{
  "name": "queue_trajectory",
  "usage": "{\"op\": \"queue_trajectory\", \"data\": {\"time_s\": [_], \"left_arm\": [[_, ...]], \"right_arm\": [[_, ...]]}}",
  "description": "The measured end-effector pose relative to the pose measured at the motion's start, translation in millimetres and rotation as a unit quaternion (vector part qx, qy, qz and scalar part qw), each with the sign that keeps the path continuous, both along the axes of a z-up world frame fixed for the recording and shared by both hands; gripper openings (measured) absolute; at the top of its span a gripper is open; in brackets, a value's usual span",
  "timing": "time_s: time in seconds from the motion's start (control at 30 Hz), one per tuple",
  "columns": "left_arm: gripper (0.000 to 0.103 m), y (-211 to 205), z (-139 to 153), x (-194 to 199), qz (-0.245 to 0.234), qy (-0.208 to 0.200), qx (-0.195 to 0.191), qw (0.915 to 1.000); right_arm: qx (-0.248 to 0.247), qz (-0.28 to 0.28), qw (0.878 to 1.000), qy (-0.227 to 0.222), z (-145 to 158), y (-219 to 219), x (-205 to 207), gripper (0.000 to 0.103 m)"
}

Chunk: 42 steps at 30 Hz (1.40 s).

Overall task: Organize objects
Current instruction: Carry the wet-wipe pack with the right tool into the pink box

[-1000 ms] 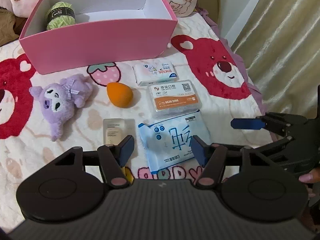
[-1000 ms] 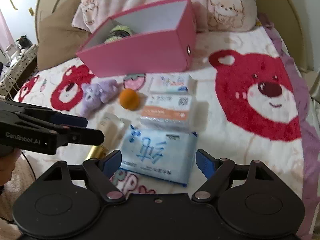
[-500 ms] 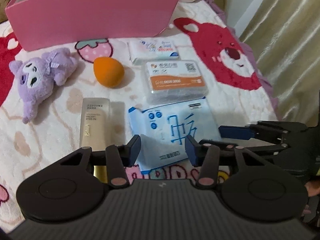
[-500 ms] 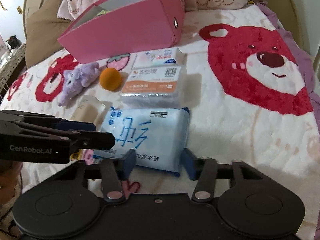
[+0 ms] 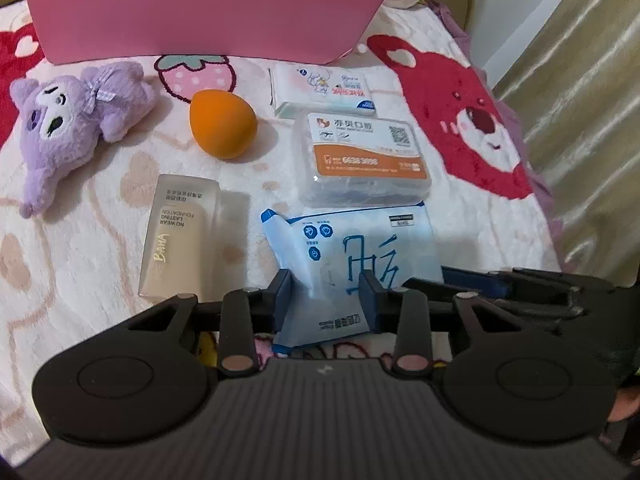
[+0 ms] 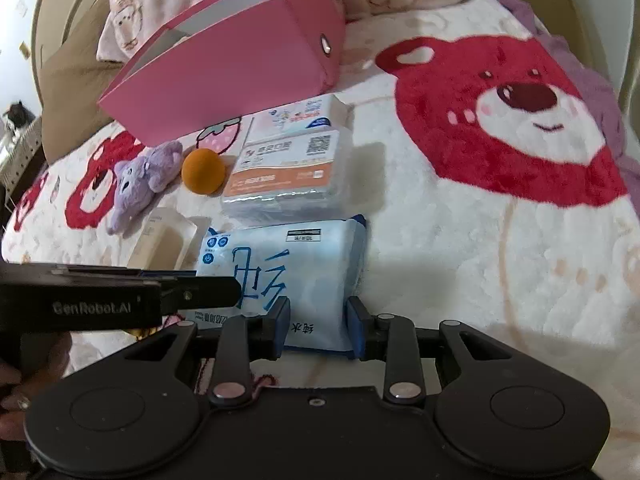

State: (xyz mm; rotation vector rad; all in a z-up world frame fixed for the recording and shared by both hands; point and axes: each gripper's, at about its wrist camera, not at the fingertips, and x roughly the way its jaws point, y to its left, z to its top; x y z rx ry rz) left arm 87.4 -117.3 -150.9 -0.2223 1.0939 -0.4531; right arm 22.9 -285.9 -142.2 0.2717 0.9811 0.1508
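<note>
Both hand-held grippers pinched the near edge of the blue wet-wipes pack (image 5: 352, 256) on the bed (image 5: 80, 248): the left hand-held gripper (image 5: 326, 300) at one corner, the right hand-held gripper (image 6: 316, 326) at the other; the soft film could slip or sag on lifting; the pink box (image 5: 200, 8) stood well beyond.

One pink box (image 5: 200, 12) stands at the back of the bed. In front of it lie six loose things: one purple plush toy (image 5: 68, 124), one orange makeup sponge (image 5: 222, 124), one foundation bottle (image 5: 180, 236), one small tissue pack (image 5: 324, 90), one clear plastic case (image 5: 364, 160) with an orange label, possibly floss picks, and one blue wipes pack (image 5: 352, 256). Two hand-held grippers are in view.
</note>
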Motion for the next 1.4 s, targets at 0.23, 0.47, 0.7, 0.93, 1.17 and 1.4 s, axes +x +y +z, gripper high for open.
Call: {"op": "queue_trajectory", "data": {"time_s": [0.23,0.47,0.7,0.93,1.17,1.4], "left_arm": [[0.035,6,17,-9,-0.006,-0.017,-0.015,0.9997],[0.035,19,49,-19,-0.005,-0.054,-0.025,0.9982],[0.035,29,91,-21,0.004,-0.078,-0.013,0.9968],[0.035,38,140,-13,0.003,-0.104,0.011,0.9945],[0.035,60,185,10,0.028,-0.146,0.016,0.9887],[0.035,81,211,58,0.043,-0.167,0.013,0.9849]], "right_arm": [[-0.011,0.013,1.0,-0.001,15,9,-7,0.036],[-0.021,0.023,0.999,-0.036,48,21,-17,0.039],[-0.04,0.038,0.995,-0.085,91,35,-16,0.04],[-0.052,0.07,0.988,-0.129,139,45,-2,0.042],[-0.076,0.108,0.978,-0.161,185,64,35,0.043],[-0.09,0.134,0.974,-0.157,215,75,96,0.043]]}}
